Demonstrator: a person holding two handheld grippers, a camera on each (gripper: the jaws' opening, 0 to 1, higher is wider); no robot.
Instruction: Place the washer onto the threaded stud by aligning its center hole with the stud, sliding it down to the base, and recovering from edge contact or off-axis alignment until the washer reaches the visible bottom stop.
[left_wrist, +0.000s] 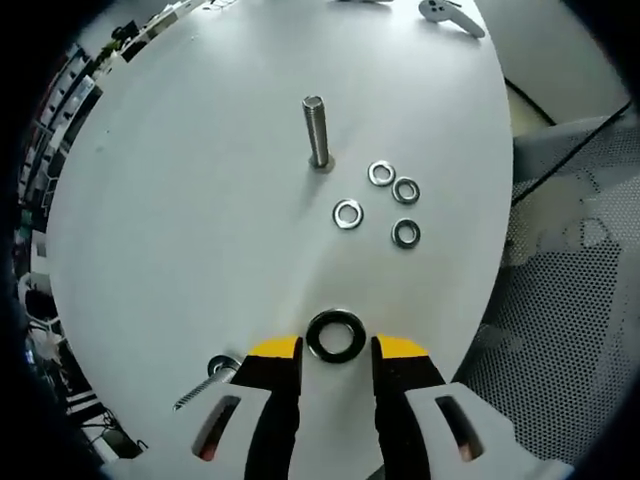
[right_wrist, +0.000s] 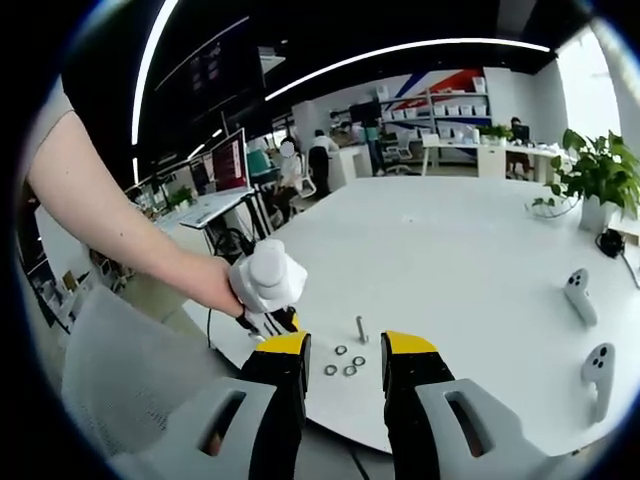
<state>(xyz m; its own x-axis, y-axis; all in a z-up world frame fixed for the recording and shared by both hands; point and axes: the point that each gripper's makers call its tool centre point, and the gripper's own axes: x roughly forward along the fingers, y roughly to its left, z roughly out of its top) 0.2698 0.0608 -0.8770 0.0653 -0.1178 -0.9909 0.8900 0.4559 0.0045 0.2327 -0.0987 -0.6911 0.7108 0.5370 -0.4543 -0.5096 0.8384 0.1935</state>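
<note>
The threaded stud (left_wrist: 316, 130) stands upright on the round white table (left_wrist: 180, 230). Several small washers (left_wrist: 381, 173) lie just to its right. A larger dark washer (left_wrist: 335, 335) lies flat between the yellow tips of my left gripper (left_wrist: 336, 352), which is open with a thin gap on each side of the ring. In the right gripper view, the stud (right_wrist: 361, 328) and small washers (right_wrist: 341, 350) are far off between the jaws of my open, empty right gripper (right_wrist: 345, 352). There a person's hand holds the left gripper (right_wrist: 268, 300) low at the table's near edge.
A loose bolt (left_wrist: 205, 380) lies at the table edge left of the left jaw. White controllers (right_wrist: 578, 295) rest on the table's right side. A grey mesh chair (left_wrist: 560, 300) stands beside the table. A potted plant (right_wrist: 600, 180) and desks sit further back.
</note>
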